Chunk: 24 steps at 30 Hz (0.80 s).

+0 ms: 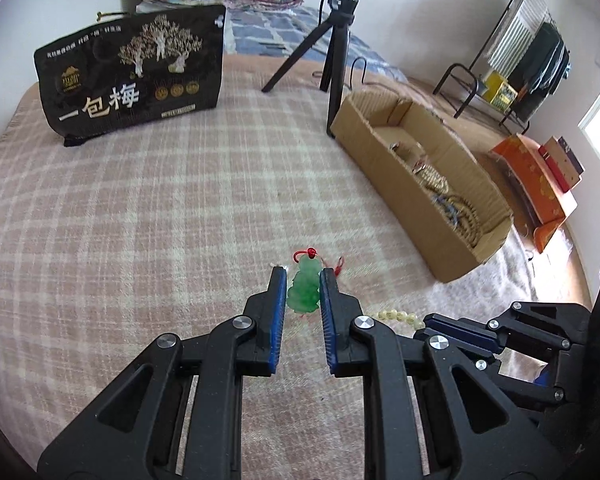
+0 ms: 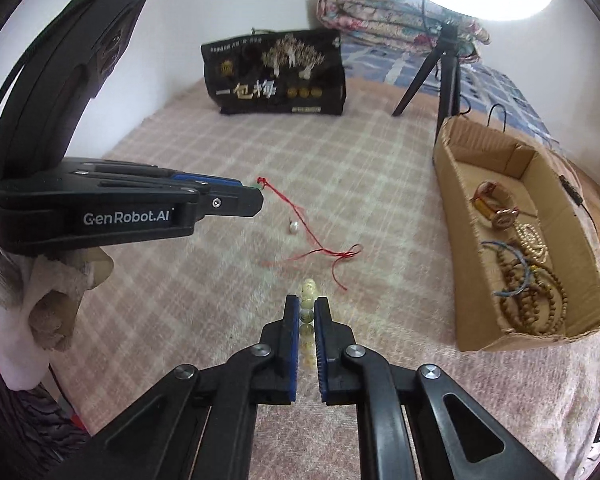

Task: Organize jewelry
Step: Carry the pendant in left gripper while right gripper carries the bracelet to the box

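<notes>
My left gripper (image 1: 302, 276) is shut on a green jade pendant (image 1: 302, 294), held above the checked pink blanket (image 1: 140, 208). The pendant's red cord (image 2: 300, 216) hangs from the left gripper (image 2: 258, 196) and trails across the blanket, with a small silvery bead (image 2: 293, 226) beside it. My right gripper (image 2: 307, 300) is shut on a strand of pale yellow beads (image 2: 307, 322) running lengthwise between its blue pads. In the left wrist view those yellow beads (image 1: 400, 315) stick out of the right gripper (image 1: 428, 322). A cardboard box (image 2: 460, 240) to the right holds several bracelets.
A black snack bag (image 1: 132, 76) stands at the back of the bed. A tripod (image 1: 332, 52) with a ring light stands behind the cardboard box (image 1: 400, 208). A folded quilt (image 2: 400, 16) lies further back. A gloved hand (image 2: 40, 300) holds the left gripper. An orange box (image 1: 536, 184) sits beyond the bed.
</notes>
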Each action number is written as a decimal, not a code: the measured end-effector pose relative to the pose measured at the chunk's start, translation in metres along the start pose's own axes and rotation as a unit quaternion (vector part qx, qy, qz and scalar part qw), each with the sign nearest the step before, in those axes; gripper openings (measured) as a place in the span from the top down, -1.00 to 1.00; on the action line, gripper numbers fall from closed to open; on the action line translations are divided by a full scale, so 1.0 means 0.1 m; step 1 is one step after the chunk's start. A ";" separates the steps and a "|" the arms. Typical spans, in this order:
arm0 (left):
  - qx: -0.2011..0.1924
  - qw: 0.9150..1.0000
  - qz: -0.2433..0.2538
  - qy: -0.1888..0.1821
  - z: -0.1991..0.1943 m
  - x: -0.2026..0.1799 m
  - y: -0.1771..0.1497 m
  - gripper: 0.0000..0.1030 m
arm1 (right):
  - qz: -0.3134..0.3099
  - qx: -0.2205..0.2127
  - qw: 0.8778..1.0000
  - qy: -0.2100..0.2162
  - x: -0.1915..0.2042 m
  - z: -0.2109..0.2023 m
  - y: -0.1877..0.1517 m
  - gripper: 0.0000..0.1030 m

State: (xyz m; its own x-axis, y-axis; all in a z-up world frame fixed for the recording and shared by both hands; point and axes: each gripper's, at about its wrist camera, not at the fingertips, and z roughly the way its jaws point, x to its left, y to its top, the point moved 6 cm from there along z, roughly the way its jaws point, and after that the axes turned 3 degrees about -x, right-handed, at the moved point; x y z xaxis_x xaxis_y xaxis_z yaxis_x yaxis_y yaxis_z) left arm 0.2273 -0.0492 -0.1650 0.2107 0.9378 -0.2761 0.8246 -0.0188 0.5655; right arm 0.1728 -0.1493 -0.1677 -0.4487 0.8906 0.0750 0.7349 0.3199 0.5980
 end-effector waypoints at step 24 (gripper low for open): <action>-0.064 0.997 -0.010 -0.034 -0.25 -0.37 0.57 0.70 | 0.068 -0.067 0.995 -0.041 -0.71 -0.62 0.25 0.91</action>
State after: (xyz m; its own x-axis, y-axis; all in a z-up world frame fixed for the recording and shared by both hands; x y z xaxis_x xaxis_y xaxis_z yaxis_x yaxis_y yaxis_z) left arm 0.2536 -0.0762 -0.1026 0.2326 0.9121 -0.3375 0.7558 0.0489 0.6530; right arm 0.1921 -0.2248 -0.1084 -0.3018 0.9481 0.1004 0.7091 0.1528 0.6884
